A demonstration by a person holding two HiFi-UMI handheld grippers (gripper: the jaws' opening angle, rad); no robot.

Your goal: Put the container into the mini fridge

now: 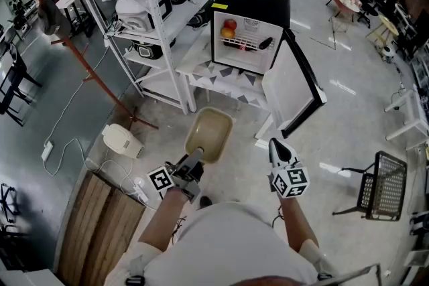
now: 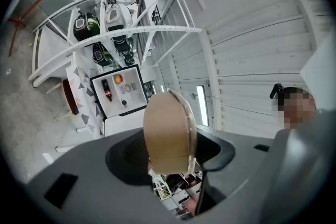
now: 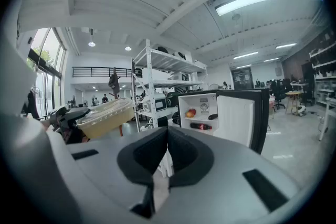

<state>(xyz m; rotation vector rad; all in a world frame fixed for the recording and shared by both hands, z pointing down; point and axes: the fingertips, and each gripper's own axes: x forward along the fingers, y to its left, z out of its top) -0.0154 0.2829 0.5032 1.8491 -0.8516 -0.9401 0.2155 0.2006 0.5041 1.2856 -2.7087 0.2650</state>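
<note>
container (image 1: 209, 134) before mini fridge (image 1: 249, 9), shelf rack (image 1: 175, 17) left

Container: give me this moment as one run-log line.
left gripper: shut on container | right gripper: shut, empty | mini fridge: open | container: not yet inside

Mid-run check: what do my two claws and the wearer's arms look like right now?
Both the left claw and right claw have grey bodies with black padded jaws. Each carries a white cube with black square markers. The person wears a white top.
</note>
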